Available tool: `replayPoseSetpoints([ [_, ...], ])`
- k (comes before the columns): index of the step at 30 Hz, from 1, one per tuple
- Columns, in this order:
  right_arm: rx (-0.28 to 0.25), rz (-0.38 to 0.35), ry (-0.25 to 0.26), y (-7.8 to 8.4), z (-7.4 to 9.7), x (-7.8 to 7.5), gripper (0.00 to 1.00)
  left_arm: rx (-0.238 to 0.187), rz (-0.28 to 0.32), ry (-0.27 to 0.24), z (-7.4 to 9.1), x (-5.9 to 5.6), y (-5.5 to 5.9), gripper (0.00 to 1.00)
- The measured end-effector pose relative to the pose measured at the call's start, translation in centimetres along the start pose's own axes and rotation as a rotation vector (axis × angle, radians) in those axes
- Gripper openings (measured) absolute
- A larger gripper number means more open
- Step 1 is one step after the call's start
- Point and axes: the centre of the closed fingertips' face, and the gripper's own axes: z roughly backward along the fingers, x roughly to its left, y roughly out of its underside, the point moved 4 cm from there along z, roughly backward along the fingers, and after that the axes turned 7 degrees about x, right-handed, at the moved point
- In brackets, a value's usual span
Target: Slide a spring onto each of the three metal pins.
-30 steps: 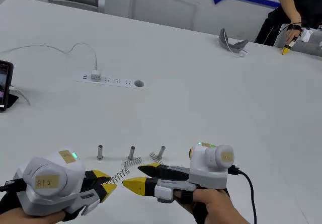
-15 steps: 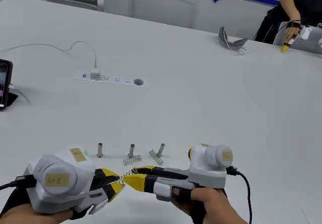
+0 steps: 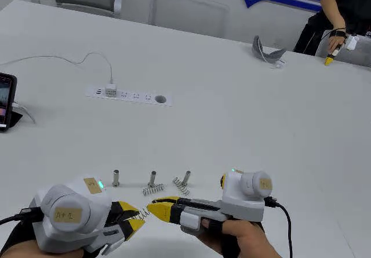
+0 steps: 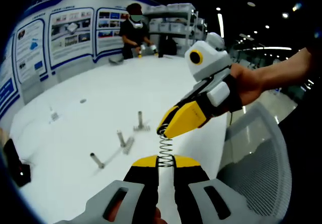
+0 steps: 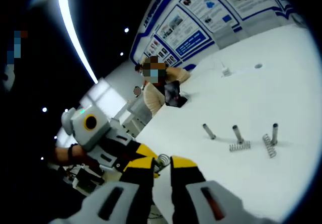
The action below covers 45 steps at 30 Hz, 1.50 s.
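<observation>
Since a second ago the two tongs have drawn together. The long gap between their yellow tips is down to a short stretch, and the spring between them has gone from a long slack line to a brief bridge.

That spring is thin, bright steel wire with even coils, a little more open toward its far end in the left gripper view. It hangs in the air above the near edge of the white desk, in front of the three metal pins.

Left tongs are almost fully together, clamped on one end of the spring; their own view shows the coils rising straight out of the thin slit between the tips. Right tongs are likewise nearly closed, nipping the other end at their very point.

All three pins stand upright in a row on the desk, bare. Two loose springs lie flat, one at the foot of the middle pin, the other just beside the right-hand pin.
</observation>
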Motion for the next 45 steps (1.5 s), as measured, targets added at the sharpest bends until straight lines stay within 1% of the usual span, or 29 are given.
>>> replayPoseSetpoints([
  [6,0.010,0.028,-0.007,-0.5,-0.1,0.6,0.12,0.001,-0.003,0.001,0.0,0.1,0.0,0.09],
  [12,0.063,0.104,-0.006,-0.9,-0.3,1.2,0.12,0.000,-0.001,0.003,-0.1,0.0,0.0,0.09],
  [16,0.114,0.171,0.003,-1.0,-0.3,1.6,0.12,-0.002,-0.004,0.006,0.0,-0.1,-0.1,0.09],
  [20,0.167,0.235,0.014,-1.0,-0.4,1.8,0.12,0.007,-0.021,0.013,-0.1,-0.3,-0.1,0.09],
  [22,0.183,0.250,0.018,-1.0,-0.4,1.8,0.12,0.007,-0.025,0.018,-0.2,-0.3,-0.1,0.09],
  [24,0.214,0.277,0.016,-1.0,-0.3,1.9,0.12,0.005,-0.031,0.023,-0.2,-0.4,-0.2,0.09],
  [29,0.301,0.365,0.023,-0.8,-0.2,2.2,0.12,0.005,-0.051,0.033,-0.5,-0.7,-0.3,0.09],
  [30,0.329,0.392,0.022,-0.8,-0.1,2.2,0.12,0.004,-0.058,0.035,-0.5,-0.8,-0.2,0.09],
  [35,0.427,0.489,0.025,-0.4,-0.2,2.5,0.12,0.005,-0.073,0.042,-0.6,-1.1,-0.1,0.09],
  [37,0.449,0.513,0.023,-0.3,-0.4,2.6,0.12,0.009,-0.091,0.037,-0.6,-1.2,0.0,0.09],
  [38,0.467,0.538,0.023,-0.2,-0.4,2.5,0.12,0.017,-0.118,0.027,-0.5,-1.2,0.0,0.09],
  [39,0.473,0.552,0.021,-0.2,-0.5,2.5,0.12,0.017,-0.129,0.021,-0.5,-1.2,0.0,0.09],
  [42,0.479,0.555,0.006,-0.1,-0.6,2.6,0.12,0.026,-0.165,0.014,-0.4,-1.3,-0.1,0.09],
  [45,0.496,0.572,-0.005,0.1,-0.9,2.6,0.12,0.028,-0.174,0.016,-0.3,-1.2,0.0,0.09],
])
